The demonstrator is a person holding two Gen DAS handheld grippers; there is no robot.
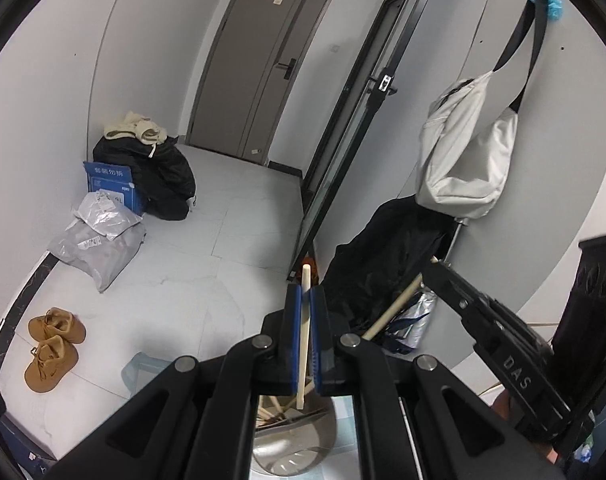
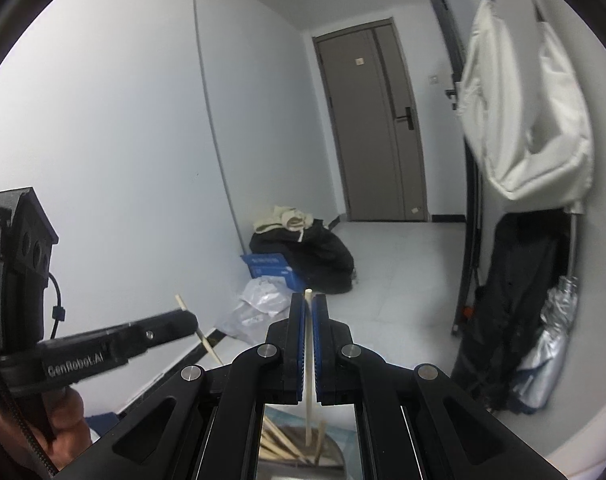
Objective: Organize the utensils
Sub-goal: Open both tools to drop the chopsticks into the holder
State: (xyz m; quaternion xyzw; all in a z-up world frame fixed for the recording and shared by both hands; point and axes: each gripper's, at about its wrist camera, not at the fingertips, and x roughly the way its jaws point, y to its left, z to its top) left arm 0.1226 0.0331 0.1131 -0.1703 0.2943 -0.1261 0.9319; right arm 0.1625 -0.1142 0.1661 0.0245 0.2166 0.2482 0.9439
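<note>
Mid-transfer step: left gripper (image 1: 306, 292) and right gripper (image 2: 309, 300), jaws each clamped on one pale chopstick (image 1: 304, 336) at lower centre above the steel container (image 1: 291, 452); next, probably carry both to their slot, release upright.

Left gripper (image 1: 305, 300): black body, blue pads, pale cream chopstick (image 1: 304, 332). Right gripper (image 2: 309, 308): same colours. Walls white, door (image 1: 259, 60) grey-brown, floor (image 1: 223, 240) pale grey tile. Shoes (image 1: 53, 350) tan. Box (image 1: 111, 186) blue, white lettering. Hanging bag (image 1: 463, 152) white, black strap.
</note>
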